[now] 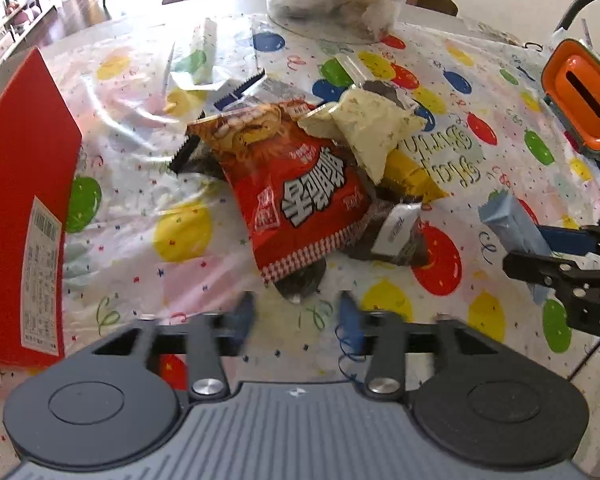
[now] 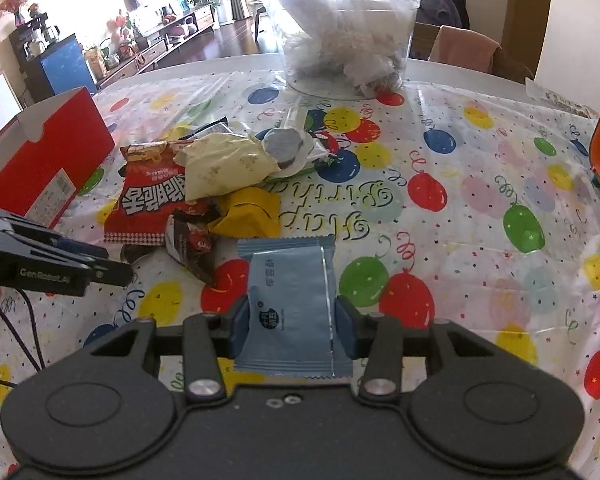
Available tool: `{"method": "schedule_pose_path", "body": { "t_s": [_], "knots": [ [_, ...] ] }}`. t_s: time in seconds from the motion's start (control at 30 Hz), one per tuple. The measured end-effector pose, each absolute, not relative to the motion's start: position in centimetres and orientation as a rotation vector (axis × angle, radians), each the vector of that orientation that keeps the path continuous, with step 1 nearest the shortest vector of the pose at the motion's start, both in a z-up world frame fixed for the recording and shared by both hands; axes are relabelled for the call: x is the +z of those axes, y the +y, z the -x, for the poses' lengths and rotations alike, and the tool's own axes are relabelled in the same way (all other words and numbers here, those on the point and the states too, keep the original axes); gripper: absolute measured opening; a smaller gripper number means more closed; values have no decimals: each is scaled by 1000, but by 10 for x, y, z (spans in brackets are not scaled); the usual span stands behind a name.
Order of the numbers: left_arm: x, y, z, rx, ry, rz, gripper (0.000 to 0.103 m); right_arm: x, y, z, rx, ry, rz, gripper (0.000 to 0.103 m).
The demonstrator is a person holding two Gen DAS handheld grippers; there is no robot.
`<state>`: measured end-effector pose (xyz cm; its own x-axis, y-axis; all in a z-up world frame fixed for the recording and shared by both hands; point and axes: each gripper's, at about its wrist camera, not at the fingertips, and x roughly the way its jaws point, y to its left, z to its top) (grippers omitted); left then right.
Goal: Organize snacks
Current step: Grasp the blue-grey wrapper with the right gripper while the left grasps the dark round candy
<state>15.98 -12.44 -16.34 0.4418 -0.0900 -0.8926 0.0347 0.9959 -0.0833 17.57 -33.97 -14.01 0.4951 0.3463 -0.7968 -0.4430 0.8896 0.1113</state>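
Balloon-print cloth covers the table. Nearest, the right gripper clamps a blue packet clear of the cloth; keep that squeeze while carrying it. The left gripper looks parted and empty, though blurred. Beyond, the pile waits beside a red box.

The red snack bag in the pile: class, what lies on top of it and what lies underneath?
On the red snack bag rests a cream packet. Dark wrappers poke out beneath it; how far they extend under it is covered.
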Motion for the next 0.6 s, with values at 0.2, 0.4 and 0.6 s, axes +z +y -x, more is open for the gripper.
{"method": "schedule_pose_path", "body": {
  "t_s": [0.2,0.4,0.6],
  "knots": [
    [-169,-135,-175,-55,1098,-30,58,-142,-341,-180,478,938,109,43],
    [-172,-139,-177,-70,1099,-52,41,-142,-342,-182,478,939,108,43],
    [-171,-142,-173,-86,1086,-68,32,-142,-342,-183,477,938,104,43]
  ]
}}
